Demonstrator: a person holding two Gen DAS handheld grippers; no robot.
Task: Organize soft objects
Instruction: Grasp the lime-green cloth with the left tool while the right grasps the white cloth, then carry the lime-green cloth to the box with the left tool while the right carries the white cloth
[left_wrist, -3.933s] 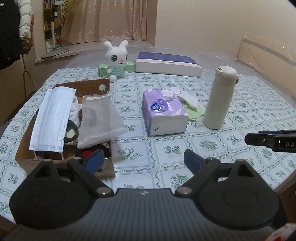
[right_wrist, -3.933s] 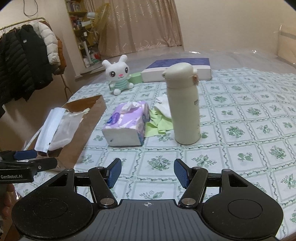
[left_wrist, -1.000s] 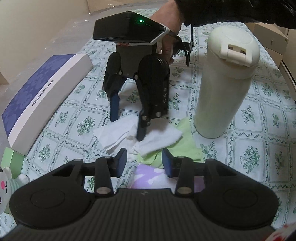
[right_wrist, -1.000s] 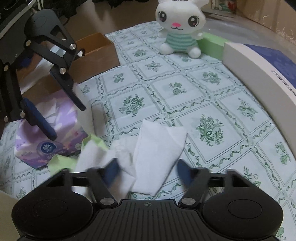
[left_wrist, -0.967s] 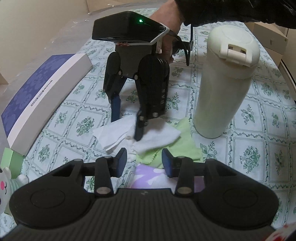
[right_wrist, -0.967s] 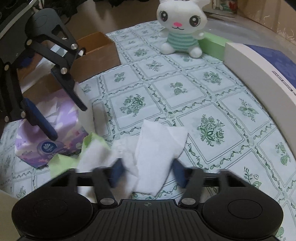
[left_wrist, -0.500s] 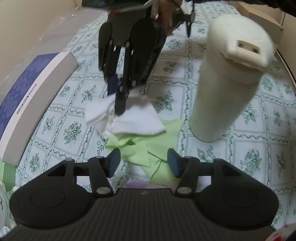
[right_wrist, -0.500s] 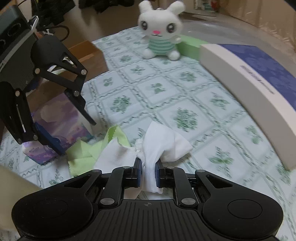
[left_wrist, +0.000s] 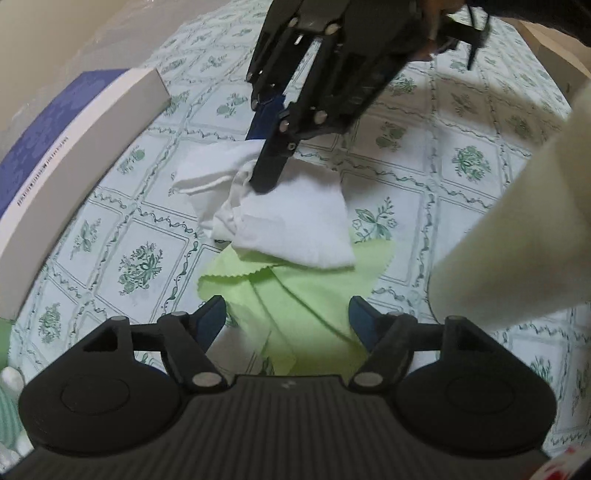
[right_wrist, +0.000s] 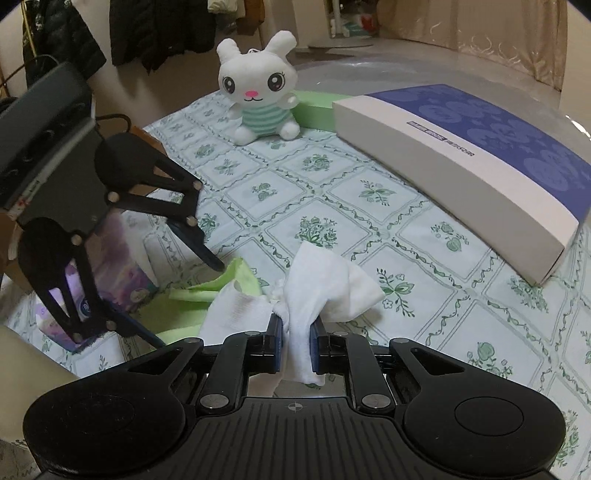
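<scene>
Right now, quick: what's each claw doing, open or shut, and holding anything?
Left claw: open, holding nothing, poised over the green cloth.
Right claw: shut on the white cloth.

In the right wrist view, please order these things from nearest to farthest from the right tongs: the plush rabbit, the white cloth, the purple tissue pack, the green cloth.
1. White cloth: clamped between the right tongs.
2. Green cloth: on the table, just left of the tongs, partly under the white cloth.
3. Purple tissue pack: farther left, behind the left tongs.
4. Plush rabbit: at the far side, sitting upright.
</scene>
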